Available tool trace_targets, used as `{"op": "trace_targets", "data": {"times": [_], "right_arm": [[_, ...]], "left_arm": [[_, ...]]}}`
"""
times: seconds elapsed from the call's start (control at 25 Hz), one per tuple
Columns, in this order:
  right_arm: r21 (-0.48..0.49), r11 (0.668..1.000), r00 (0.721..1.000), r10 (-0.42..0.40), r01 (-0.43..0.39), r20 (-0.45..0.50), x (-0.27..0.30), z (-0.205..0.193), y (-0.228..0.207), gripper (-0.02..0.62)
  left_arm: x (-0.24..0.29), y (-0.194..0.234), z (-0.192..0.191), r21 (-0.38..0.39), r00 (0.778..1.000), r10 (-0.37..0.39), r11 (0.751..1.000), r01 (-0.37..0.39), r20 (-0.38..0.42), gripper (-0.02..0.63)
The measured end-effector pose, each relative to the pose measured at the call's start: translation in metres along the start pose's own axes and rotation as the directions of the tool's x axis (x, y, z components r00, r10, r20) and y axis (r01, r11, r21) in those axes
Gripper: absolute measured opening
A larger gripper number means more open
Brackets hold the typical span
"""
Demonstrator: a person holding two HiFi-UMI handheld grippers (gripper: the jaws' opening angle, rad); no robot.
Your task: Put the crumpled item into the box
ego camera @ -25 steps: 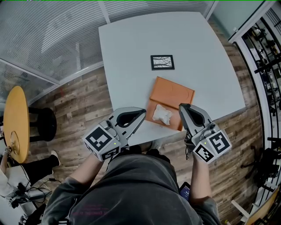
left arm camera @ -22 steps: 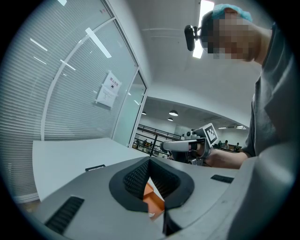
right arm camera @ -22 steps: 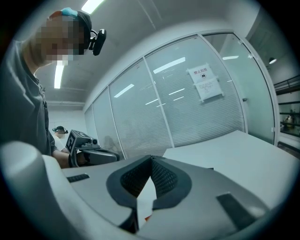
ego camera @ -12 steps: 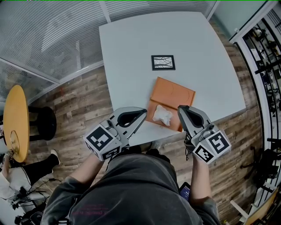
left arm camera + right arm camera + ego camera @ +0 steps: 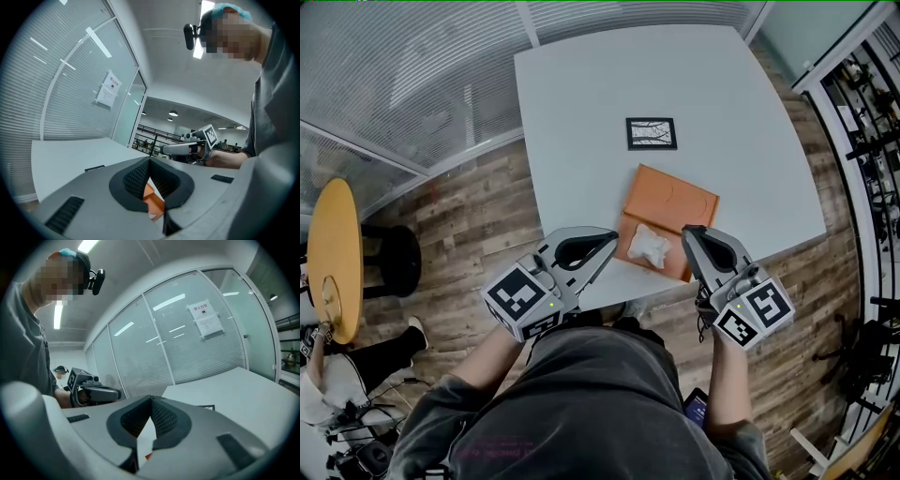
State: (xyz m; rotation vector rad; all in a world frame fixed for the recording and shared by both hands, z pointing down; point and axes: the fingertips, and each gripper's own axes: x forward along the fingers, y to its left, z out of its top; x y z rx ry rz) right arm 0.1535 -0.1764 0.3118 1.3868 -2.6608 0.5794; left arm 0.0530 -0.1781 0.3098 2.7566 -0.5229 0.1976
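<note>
A person is standing at the near edge of a pale grey table, seen from above, and is holding one two-jaw gripper in each hand. Both forearms are reaching forward from the body, with the hands low in front of the waist. The left gripper is pointing up and to the right across the table's near edge, tilted slightly downward. Its jaws are pressed together at the tips, with nothing between them. The right gripper is pointing up and slightly left, also tilted a little downward. Its jaws are likewise pressed together and pinching nothing. The two tips are sitting well apart, angled towards each other.

Between the tips, a white crumpled item is lying on the near section of a flat orange box. Neither gripper is touching it. Whether that section has raised walls cannot be told. The box is sitting close to the table's near edge, angled to it.

Beyond the box, and apart from it, a small black-framed card is lying flat. Bare tabletop is stretching out to the left, to the right and past the card. A glass wall with blinds is running along the table's far and left sides, over a wooden floor.

Counted on the table: one box, one crumpled item, one card. There are two grippers. Off to the left are standing one round yellow table and one black stool.
</note>
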Motion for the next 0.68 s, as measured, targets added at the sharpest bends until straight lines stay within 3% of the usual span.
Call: {"op": "trace_targets", "data": {"times": [0.68], "right_arm": [[-0.007,1.000,1.000,0.002,-0.002,-0.026,-0.0045,-0.0080,0.0060,-0.002]], "left_arm": [[-0.0031,-0.0072,-0.0016,0.007,1.000,-0.011,1.000,0.011,0.008,0.012]]}}
